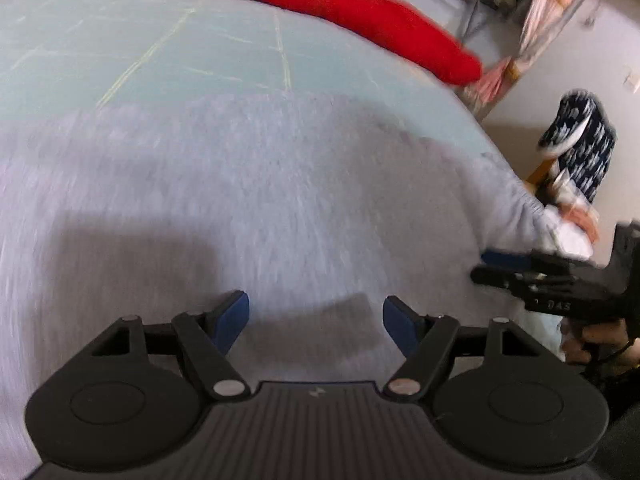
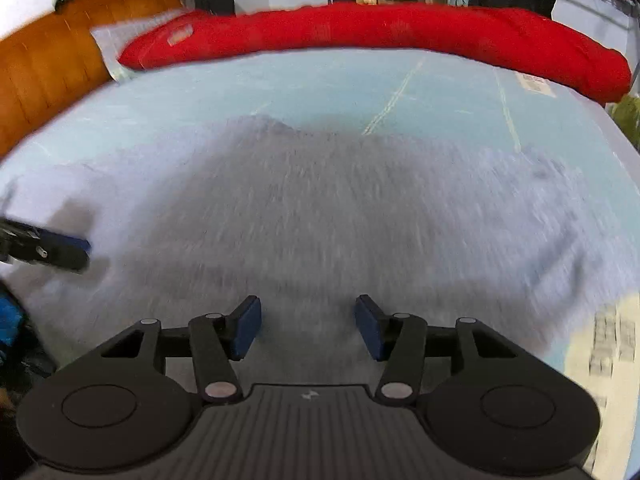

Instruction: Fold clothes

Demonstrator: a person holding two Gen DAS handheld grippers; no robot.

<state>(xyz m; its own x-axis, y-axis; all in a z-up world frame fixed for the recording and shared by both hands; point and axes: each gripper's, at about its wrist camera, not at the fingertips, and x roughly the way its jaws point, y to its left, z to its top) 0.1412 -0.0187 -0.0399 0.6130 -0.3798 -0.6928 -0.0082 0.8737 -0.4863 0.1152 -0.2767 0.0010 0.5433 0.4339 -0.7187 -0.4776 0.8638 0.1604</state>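
While both views are smeared with blur, the grey knit garment plainly lies spread over the pale blue bed sheet, filling the middle of each picture. The left gripper hangs over the cloth at 6 o'clock in its own view, its blue pads spread apart with nothing between them. The right gripper likewise stands with its jaws parted and empty above the garment; seen from the left wrist it sits at 3 o'clock by the garment's ribbed edge, held by a hand. A long red cushion lies along the sheet's far side at 12 o'clock. A wooden headboard shows at 10 o'clock in the right view.
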